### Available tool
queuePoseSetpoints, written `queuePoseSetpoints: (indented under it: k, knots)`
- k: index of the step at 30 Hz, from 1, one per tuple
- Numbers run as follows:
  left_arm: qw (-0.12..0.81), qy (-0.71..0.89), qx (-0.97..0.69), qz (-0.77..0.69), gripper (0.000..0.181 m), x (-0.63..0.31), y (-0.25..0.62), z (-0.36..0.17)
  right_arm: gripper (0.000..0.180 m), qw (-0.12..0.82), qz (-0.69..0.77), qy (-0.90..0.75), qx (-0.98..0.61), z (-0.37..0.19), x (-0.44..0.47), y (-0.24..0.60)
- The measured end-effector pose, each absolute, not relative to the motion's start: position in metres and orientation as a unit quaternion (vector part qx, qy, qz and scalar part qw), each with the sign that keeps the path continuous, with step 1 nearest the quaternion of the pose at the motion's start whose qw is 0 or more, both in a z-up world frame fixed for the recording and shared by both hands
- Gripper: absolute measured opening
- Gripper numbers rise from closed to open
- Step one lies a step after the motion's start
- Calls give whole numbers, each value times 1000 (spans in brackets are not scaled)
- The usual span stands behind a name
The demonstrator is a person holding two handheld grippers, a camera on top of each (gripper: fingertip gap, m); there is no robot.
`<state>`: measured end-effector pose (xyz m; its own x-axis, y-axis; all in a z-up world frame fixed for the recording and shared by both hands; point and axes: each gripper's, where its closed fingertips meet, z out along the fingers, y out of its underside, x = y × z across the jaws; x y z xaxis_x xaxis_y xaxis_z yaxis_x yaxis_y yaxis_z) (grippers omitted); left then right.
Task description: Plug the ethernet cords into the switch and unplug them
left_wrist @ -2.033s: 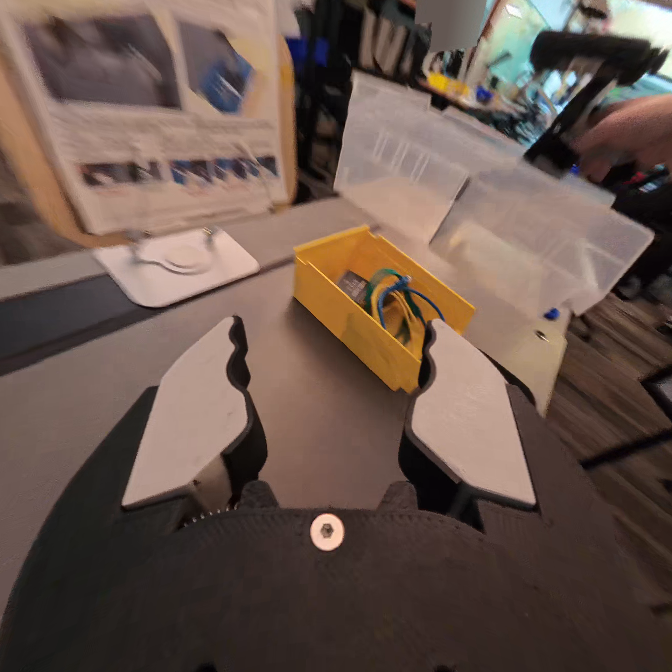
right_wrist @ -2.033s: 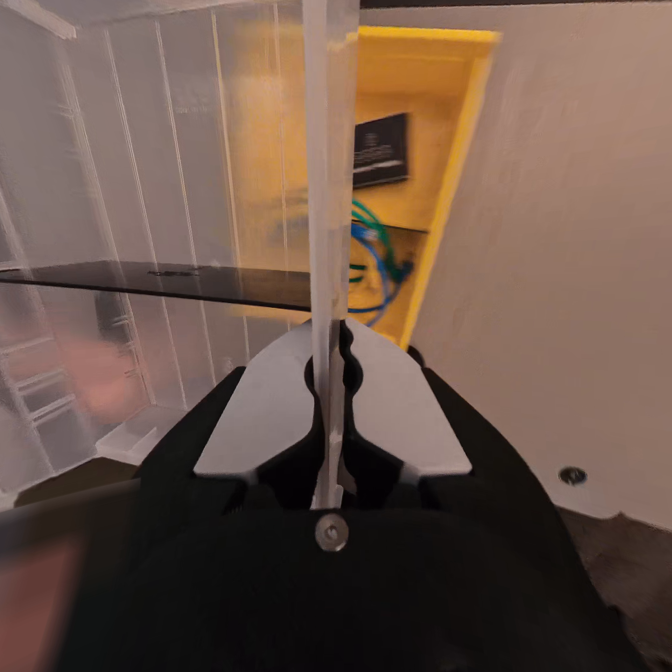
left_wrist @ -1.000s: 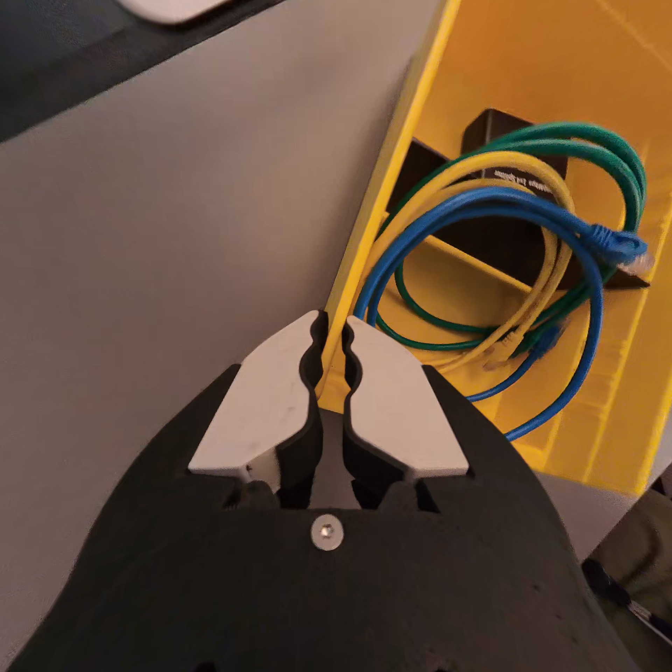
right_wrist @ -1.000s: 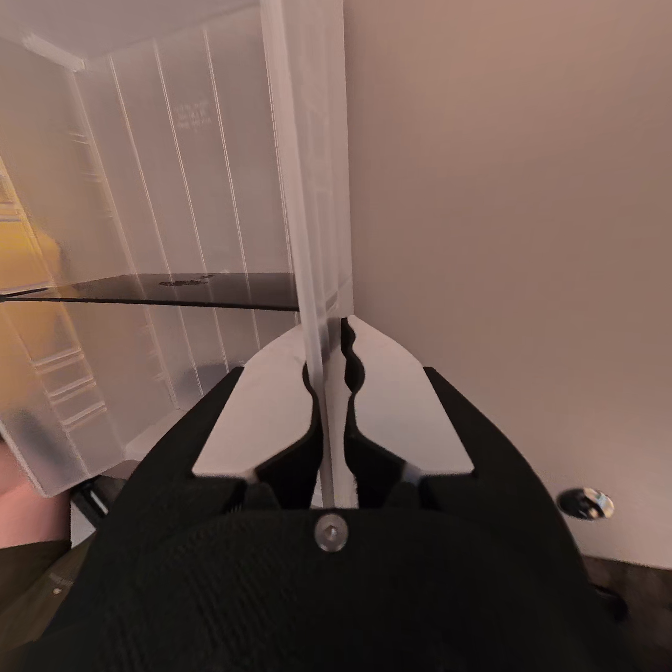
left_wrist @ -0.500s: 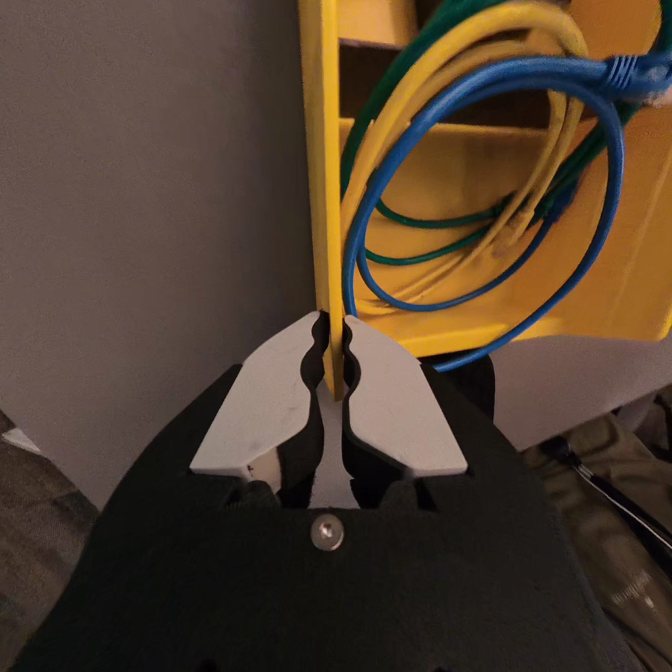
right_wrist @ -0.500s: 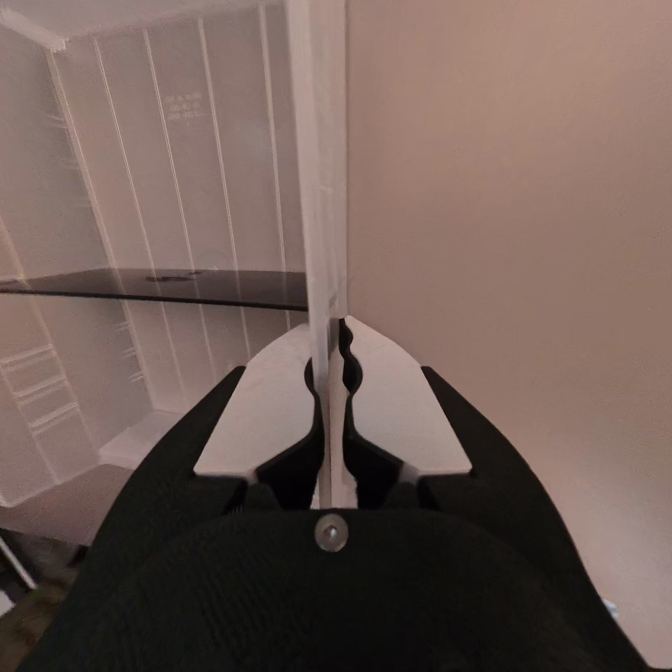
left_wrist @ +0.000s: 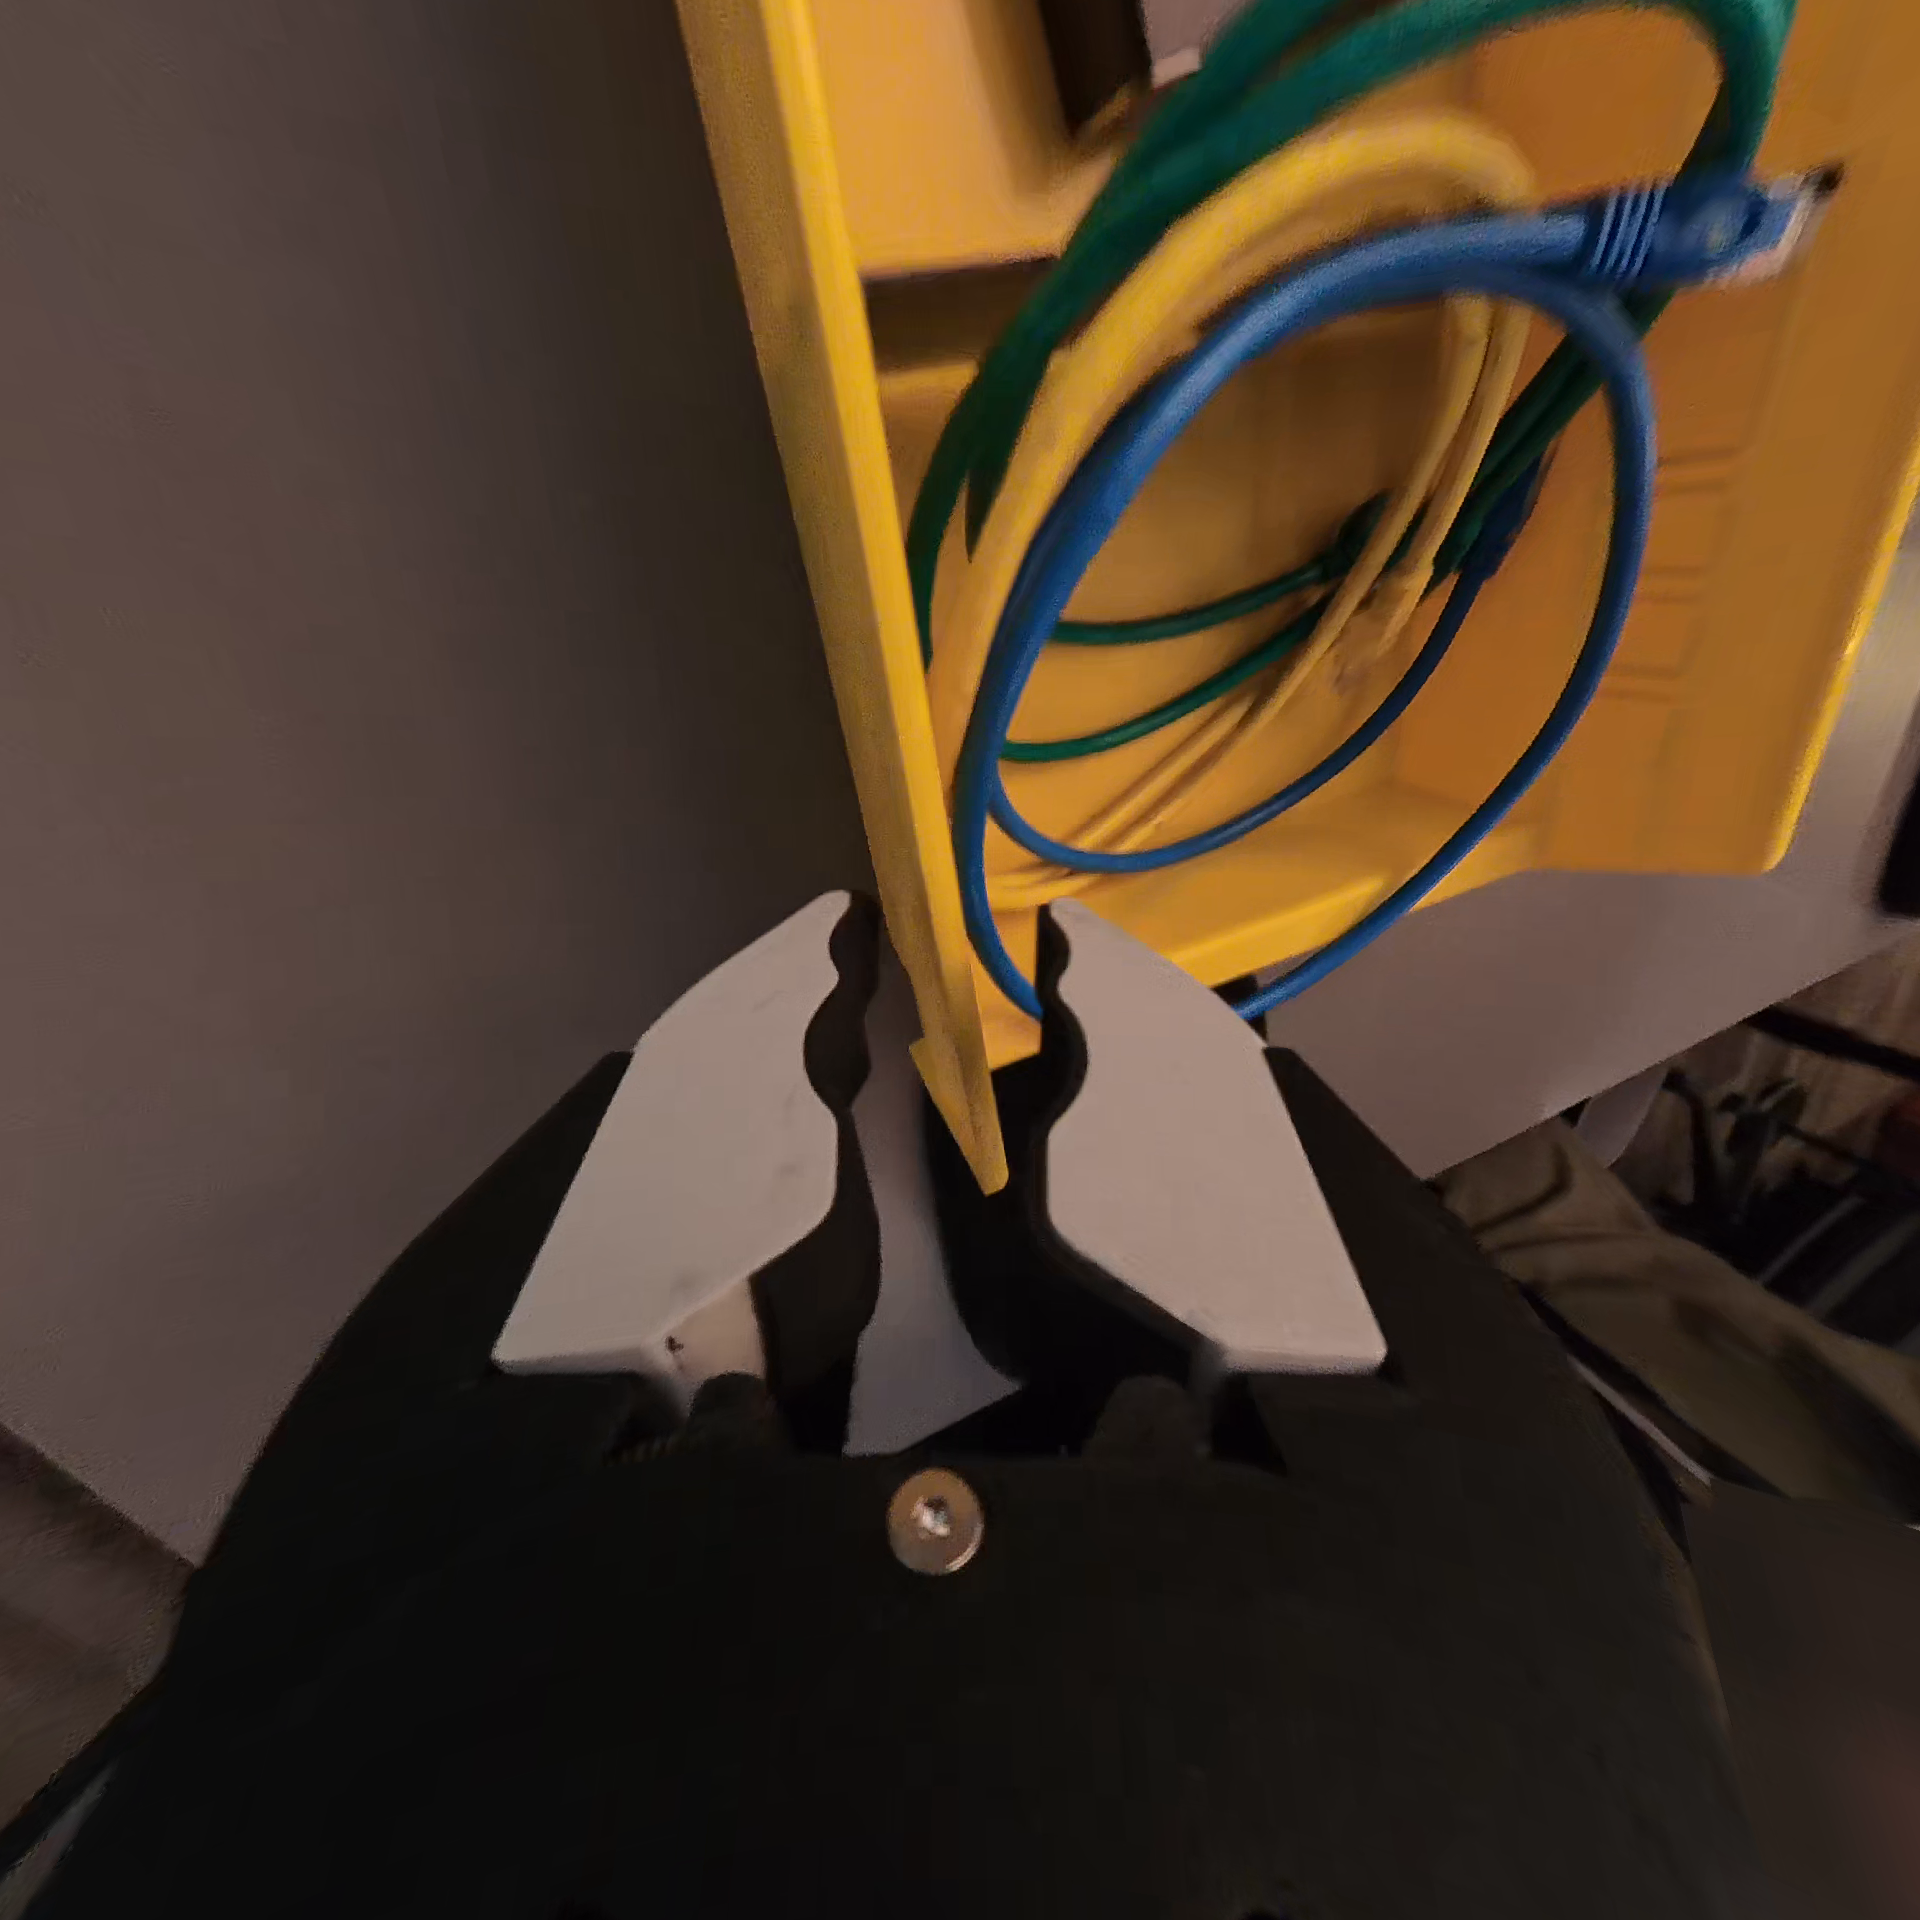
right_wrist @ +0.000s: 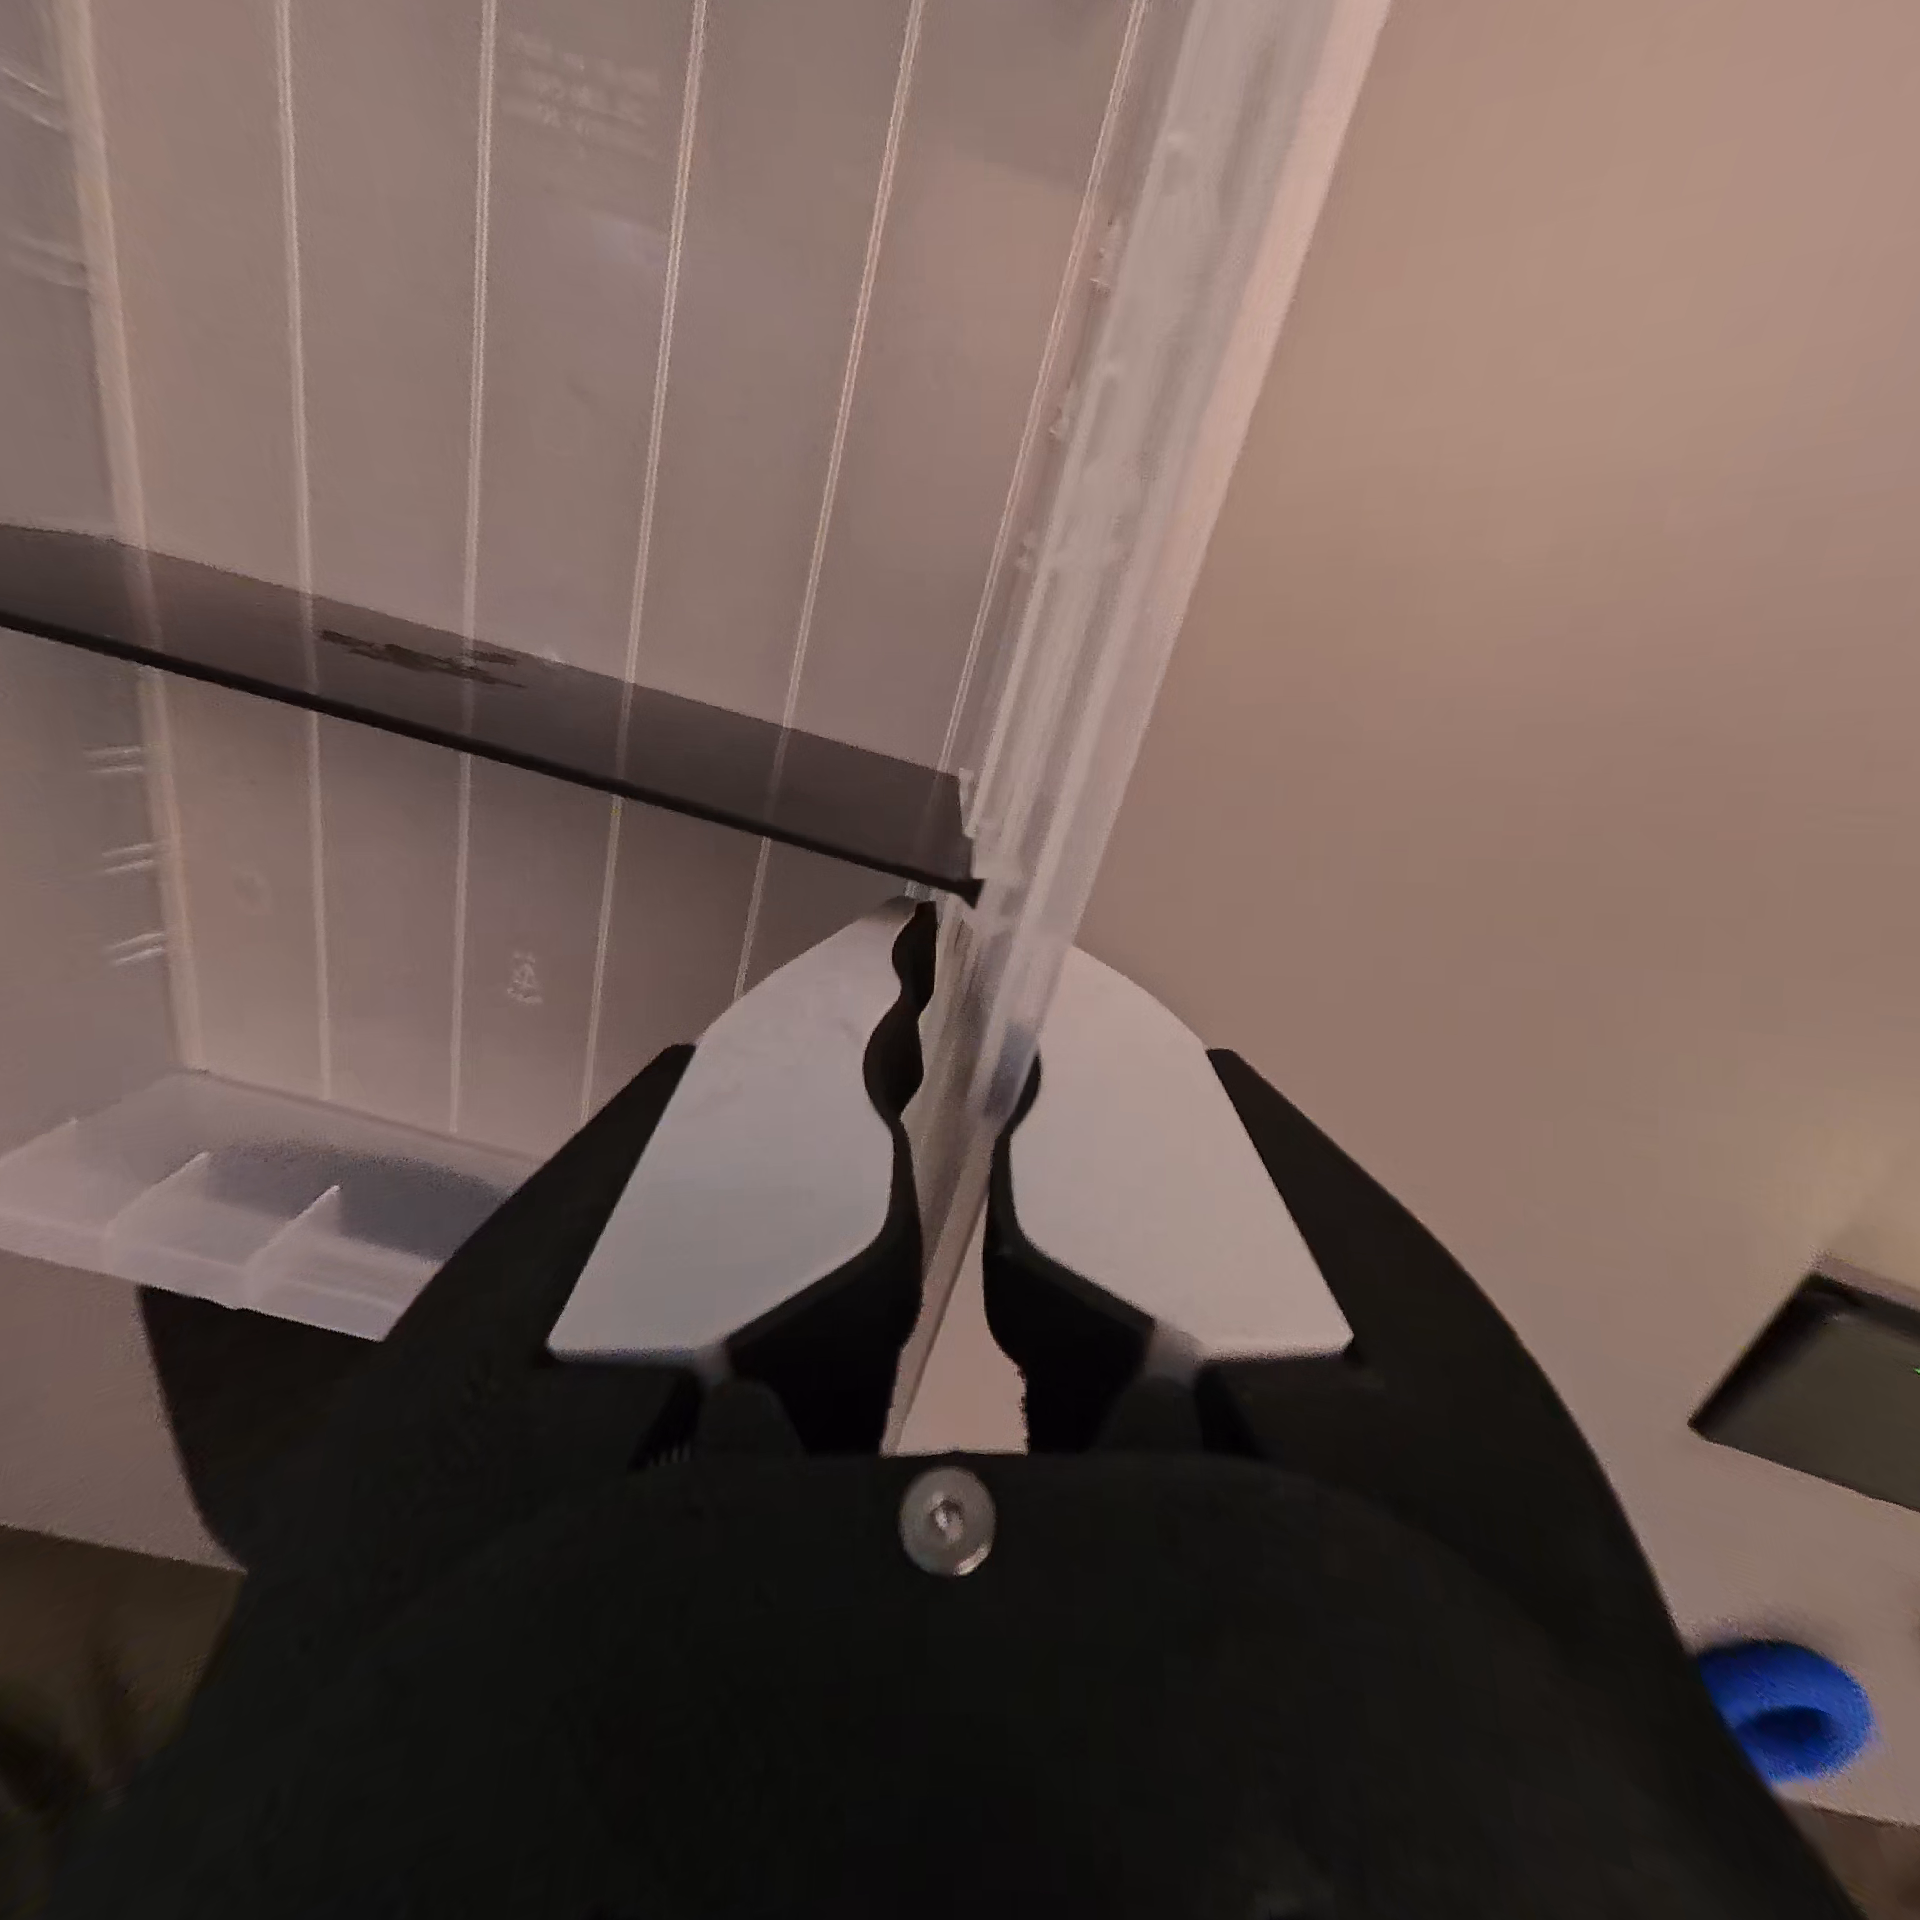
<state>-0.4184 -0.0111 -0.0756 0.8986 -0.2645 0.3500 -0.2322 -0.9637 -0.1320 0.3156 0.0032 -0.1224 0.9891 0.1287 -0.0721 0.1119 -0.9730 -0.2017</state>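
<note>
The left tongs [left_wrist: 951,966] straddle the yellow bin [left_wrist: 831,520] wall, slackened apart, while the right tongs [right_wrist: 971,977] pinch the clear bin [right_wrist: 1081,623] wall, probably to position both bins.

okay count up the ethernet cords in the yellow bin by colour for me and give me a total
Blue cord: 1
Green cord: 1
Yellow cord: 1
Total: 3, coiled together inside the yellow bin.

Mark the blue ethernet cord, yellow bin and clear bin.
blue ethernet cord [left_wrist: 1621,582], left wrist view, right side of its loop.
yellow bin [left_wrist: 831,436], left wrist view, near side wall edge.
clear bin [right_wrist: 1101,582], right wrist view, ribbed side wall.
</note>
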Motion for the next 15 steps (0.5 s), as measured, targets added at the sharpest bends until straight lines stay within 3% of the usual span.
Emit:
queuePoseSetpoints:
  k: [2, 6, 15]
  knots:
    - [59, 109, -974, -192, 39, -419, -1, -72, 7, 95, 33, -76, -992, -122, 316, 6]
    - [98, 99, -972, -189, 39, -417, 26, -69, 8, 102, 29, -80, -991, -122, 315, 8]
    - [102, 67, -966, -227, 13, -412, 48, -73, 12, 130, 7, -91, -987, -122, 317, 11]
